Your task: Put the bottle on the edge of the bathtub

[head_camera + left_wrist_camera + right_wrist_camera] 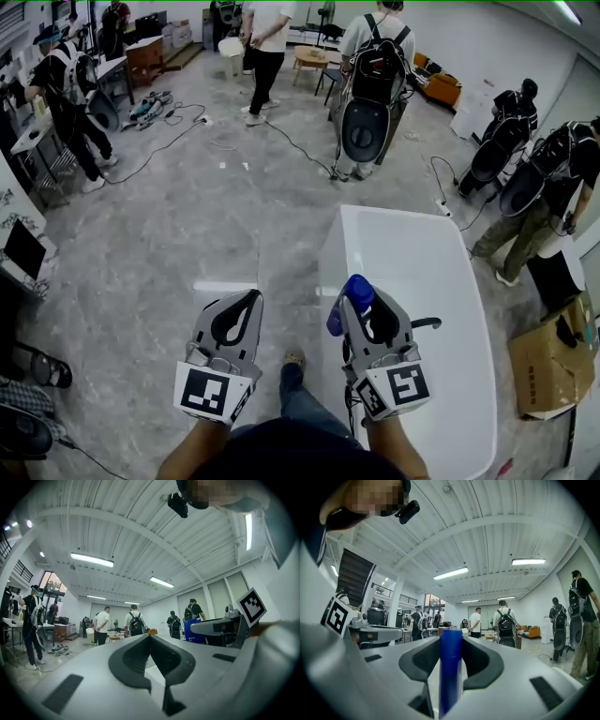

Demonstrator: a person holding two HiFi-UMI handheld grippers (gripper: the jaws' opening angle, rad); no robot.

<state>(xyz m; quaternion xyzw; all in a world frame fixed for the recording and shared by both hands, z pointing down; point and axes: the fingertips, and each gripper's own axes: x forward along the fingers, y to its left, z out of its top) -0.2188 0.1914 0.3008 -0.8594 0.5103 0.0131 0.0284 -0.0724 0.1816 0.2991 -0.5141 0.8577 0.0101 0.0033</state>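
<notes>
My right gripper [367,305] is shut on a blue bottle [352,298] with a blue cap, held upright above the near left part of the white bathtub [384,230]. In the right gripper view the bottle [451,667] stands as a blue column between the two jaws of that gripper [451,641]. To the left of the tub, my left gripper [249,300] hangs over the marble floor, its jaws together and nothing in them. The left gripper view shows those jaws [151,638] meeting at the tips, with the right gripper off to the right.
The tub stands long-ways on a grey marble floor [216,225]. Several people with backpacks stand beyond it and to its right [375,84]. Cables [300,145] run across the floor. A cardboard box [548,361] sits at the right. My shoe [293,359] is beside the tub.
</notes>
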